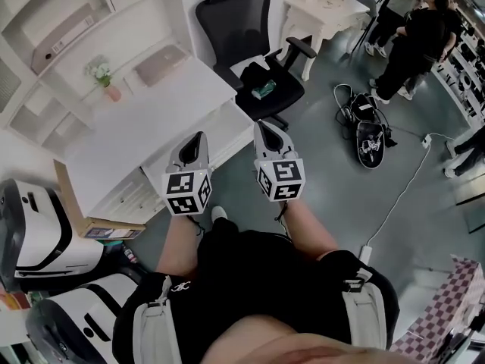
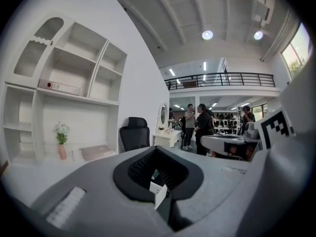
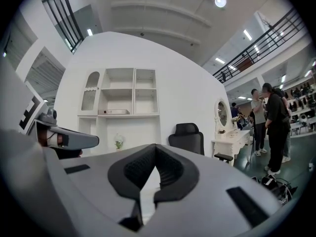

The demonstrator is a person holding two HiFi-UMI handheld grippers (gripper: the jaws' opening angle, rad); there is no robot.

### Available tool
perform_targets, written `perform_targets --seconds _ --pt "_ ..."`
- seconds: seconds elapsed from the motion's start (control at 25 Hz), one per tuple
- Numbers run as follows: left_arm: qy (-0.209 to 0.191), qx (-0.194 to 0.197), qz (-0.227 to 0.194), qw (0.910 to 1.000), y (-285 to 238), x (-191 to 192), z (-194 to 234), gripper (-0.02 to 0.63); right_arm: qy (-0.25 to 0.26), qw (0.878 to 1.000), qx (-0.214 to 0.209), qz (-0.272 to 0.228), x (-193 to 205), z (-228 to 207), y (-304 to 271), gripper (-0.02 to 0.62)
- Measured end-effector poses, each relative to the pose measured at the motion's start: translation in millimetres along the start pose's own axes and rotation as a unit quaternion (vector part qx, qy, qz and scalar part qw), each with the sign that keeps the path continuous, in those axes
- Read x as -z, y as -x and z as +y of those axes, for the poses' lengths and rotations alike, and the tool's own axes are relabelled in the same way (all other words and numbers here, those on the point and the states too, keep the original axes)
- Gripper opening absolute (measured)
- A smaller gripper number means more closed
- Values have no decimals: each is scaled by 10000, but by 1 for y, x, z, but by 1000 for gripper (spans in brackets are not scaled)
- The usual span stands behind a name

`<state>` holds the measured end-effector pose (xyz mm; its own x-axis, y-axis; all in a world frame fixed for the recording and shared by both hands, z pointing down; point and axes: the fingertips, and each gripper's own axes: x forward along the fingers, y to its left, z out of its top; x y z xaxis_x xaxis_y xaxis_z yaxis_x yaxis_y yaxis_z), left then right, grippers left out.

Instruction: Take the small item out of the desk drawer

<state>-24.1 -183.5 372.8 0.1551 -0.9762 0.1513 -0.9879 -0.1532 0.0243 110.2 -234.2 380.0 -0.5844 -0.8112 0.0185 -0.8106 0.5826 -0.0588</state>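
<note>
1. Left gripper (image 1: 199, 137) sits low in the centre of the head view, its jaws together with nothing between them. The right gripper (image 1: 263, 126) is just to its right, likewise closed and empty. Both point toward the top of the frame.
2. The coming move turns on one relation: the drawer fronts (image 1: 125, 196) lie to the left of the left gripper and a little lower in the frame, under the near edge of the desk (image 1: 144, 131). The left gripper is the nearer one, and it stands between the right gripper and the drawers.
3. The small item is not visible in any view. The drawers look shut, so it is presumably inside one; which one cannot be told.
4. The desk's long axis runs from lower left to upper right of the head view. Its drawer fronts face lower right, so a drawer would probably slide out that way, toward the person's legs.
5. The desk is white and smooth, with a flat matte top and panelled drawer fronts. The handles are too small to make out.
6. Each gripper has a grey moulded shell, ribbed black pads and a marker cube at its back.
7. On the desk top, upper left, stand a small pink vase (image 1: 111, 92) with pale flowers and a flat pinkish slab (image 1: 161, 63). A black mesh office chair (image 1: 254, 44) stands at the desk's far end.
</note>
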Motion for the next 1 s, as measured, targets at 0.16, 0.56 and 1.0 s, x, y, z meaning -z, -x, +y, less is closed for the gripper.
perform_targets --seconds 0.16,0.56,1.0 --pt "-87 282 -40 9996 -37 -6 17 12 -121 9998 156 -21 3 -7 -37 -3" --pt "136 585 30 9982 -115 -5 103 12 -150 9993 303 158 16 4 -154 -3" --pt "688 389 247 9966 -156 22 170 12 -255 9968 215 727 56 12 -224 -3"
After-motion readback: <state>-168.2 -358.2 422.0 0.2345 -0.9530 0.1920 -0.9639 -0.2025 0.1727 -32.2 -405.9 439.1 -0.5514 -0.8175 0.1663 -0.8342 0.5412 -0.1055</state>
